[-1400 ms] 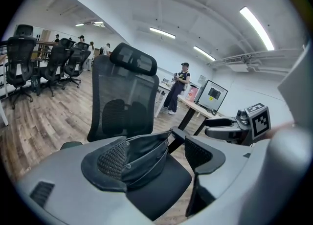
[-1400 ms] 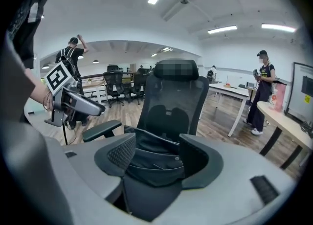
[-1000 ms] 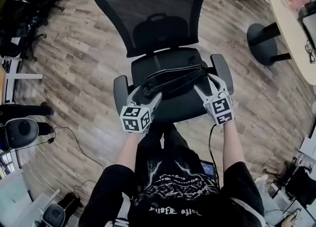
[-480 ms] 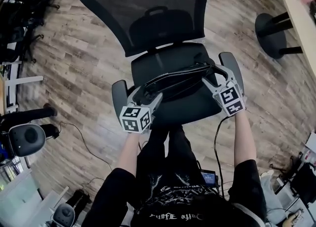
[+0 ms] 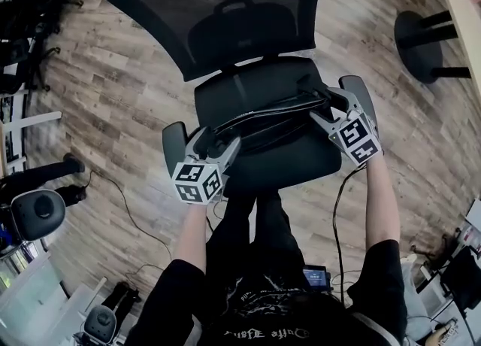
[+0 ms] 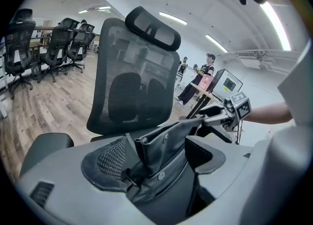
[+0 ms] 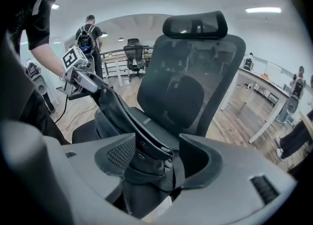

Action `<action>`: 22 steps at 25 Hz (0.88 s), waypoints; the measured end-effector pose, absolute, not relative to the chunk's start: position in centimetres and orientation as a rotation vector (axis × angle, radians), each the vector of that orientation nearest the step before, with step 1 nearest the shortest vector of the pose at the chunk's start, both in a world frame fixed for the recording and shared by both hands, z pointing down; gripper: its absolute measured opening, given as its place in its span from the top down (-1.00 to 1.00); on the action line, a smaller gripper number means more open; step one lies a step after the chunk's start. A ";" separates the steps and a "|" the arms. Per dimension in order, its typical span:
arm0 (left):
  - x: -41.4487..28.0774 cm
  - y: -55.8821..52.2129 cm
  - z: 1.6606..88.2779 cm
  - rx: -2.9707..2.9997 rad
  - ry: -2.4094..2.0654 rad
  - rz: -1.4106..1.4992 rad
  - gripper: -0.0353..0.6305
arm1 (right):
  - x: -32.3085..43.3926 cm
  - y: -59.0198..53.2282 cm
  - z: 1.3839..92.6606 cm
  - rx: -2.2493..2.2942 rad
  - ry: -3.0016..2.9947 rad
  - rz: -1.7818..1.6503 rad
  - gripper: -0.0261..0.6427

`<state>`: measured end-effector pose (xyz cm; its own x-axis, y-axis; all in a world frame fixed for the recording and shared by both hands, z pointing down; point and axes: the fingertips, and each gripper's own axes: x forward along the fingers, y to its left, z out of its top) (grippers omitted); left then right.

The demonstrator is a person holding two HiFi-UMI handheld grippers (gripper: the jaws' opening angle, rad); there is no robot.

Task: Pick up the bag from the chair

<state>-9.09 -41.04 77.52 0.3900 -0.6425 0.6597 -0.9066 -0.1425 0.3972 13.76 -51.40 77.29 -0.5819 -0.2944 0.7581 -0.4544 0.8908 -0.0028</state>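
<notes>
Head view looks steeply down on the black bag (image 5: 263, 120), stretched left to right over the seat of the mesh-backed chair (image 5: 289, 162) near the middle of the frame. My left claw (image 5: 213, 138) is at the bag's left end. My right claw (image 5: 323, 105) is at its right end, just beside the chair's right armrest. Wooden floor (image 5: 113, 96) lies all round. From up there I cannot see how the jaws sit on the bag, nor whether its underside touches the seat.

Left gripper view settles the first point. The bag's end stands folded between my left claw's two jaws at lower centre, and they pinch it, with a small round rivet showing on the leather. The bag's top edge runs off to the right of the frame, where my right claw holds the far end. Only this view shows the row of office chairs (image 6: 58, 43) at upper left and the people standing far off behind the backrest.

Right gripper view gives the mirror of that. The other end of the bag, with its strap, is clamped between my right claw's jaws at lower centre. The bag's body rises toward the upper left to my left claw. Here the chair's headrest sits at top centre, which the head view cuts off.
</notes>
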 end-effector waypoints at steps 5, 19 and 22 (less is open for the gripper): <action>-7.9 -41.1 79.8 1.880 -1.250 0.454 -0.25 | 13.0 -50.9 79.7 0.391 -2.198 0.246 0.04; -6.1 -43.3 82.3 1.955 -1.095 0.377 0.01 | 10.7 -50.4 82.6 0.242 -2.224 0.306 0.42; -6.1 -43.2 82.7 1.948 -1.114 0.397 0.61 | 11.1 -49.6 82.6 0.241 -2.221 0.357 0.63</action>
<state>-6.08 -43.15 82.66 0.5553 -0.5576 0.6170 -0.8221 -0.2558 0.5086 11.08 -49.60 82.58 -0.6189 -0.0495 0.7839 -0.2928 0.9406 -0.1718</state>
